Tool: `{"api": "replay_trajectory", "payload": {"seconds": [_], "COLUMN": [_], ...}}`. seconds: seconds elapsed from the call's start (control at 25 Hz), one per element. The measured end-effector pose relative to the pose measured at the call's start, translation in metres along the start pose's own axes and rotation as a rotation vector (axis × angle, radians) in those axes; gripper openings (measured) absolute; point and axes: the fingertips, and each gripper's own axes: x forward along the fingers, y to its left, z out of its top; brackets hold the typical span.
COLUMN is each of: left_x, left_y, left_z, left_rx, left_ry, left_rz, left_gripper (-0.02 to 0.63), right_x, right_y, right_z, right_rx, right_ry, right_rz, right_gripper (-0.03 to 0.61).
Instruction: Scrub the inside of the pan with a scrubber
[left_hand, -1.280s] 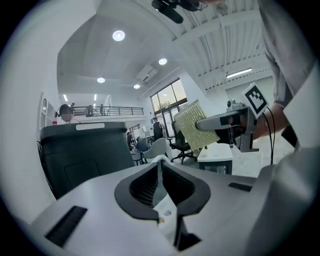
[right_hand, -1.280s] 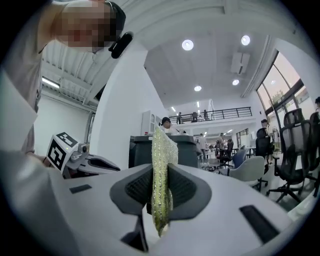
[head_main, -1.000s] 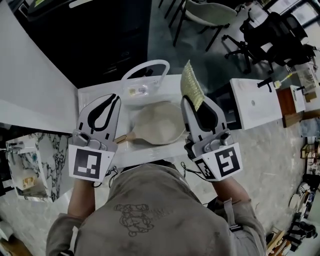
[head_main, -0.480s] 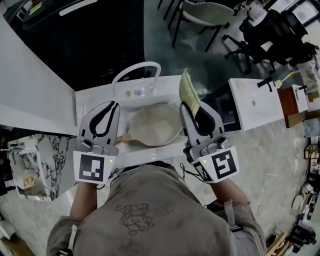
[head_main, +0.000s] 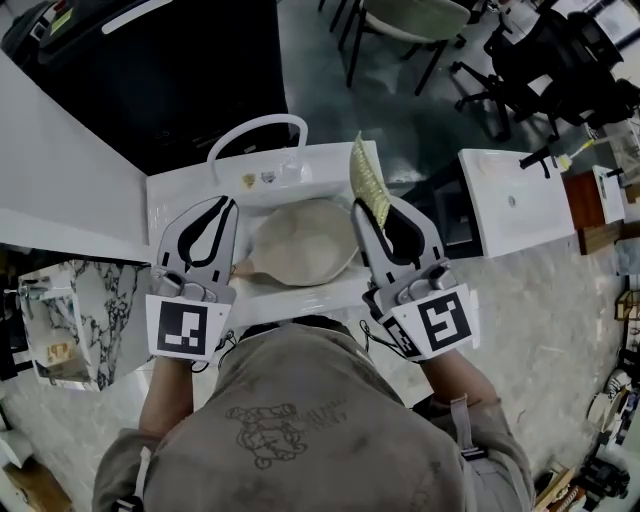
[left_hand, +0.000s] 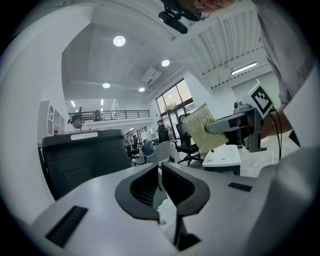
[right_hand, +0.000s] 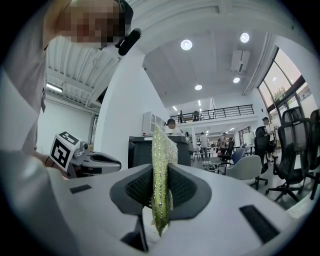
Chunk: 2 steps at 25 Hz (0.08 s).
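A beige pan (head_main: 300, 243) lies in the white sink (head_main: 166, 200), its wooden handle (head_main: 245, 268) pointing to the left. My right gripper (head_main: 370, 210) hovers over the pan's right edge, shut on a yellow-green mesh scrubber (head_main: 367, 180) that sticks up beyond the jaws. In the right gripper view the scrubber (right_hand: 161, 160) stands upright, pinched between the pads of my right gripper (right_hand: 160, 186). My left gripper (head_main: 222, 206) is held above the sink's left side near the handle, shut on nothing. The left gripper view shows my left gripper (left_hand: 160, 172) with its jaws together, and the scrubber (left_hand: 206, 127) off to the right.
A white arched faucet (head_main: 255, 130) rises behind the sink. Dark cabinetry (head_main: 180, 70) stands beyond it. A white table (head_main: 510, 205) is at the right, with office chairs (head_main: 560, 60) further back. A marble-patterned counter (head_main: 80, 310) sits at the left.
Both grippers and the scrubber have drifted slightly left in the view and stand a little closer over the sink. Neither grip has changed.
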Motion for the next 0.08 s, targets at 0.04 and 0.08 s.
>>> {"api": "replay_trajectory", "payload": {"seconds": [0.04, 0.08], "left_x": [0.0015, 0.0031], "left_y": [-0.0032, -0.0063], "left_z": [0.0011, 0.0021], "left_rx": [0.002, 0.004], "left_ry": [0.003, 0.006], "left_rz": [0.000, 0.000], "left_gripper": [0.034, 0.034], "right_x": [-0.0021, -0.0042], "right_y": [-0.0036, -0.0072], "right_z": [-0.0009, -0.0018], "right_rx": [0.011, 0.023], "right_ry": [0.000, 0.001], "right_rz": [0.003, 0.005], "right_gripper": [0.079, 0.080]}}
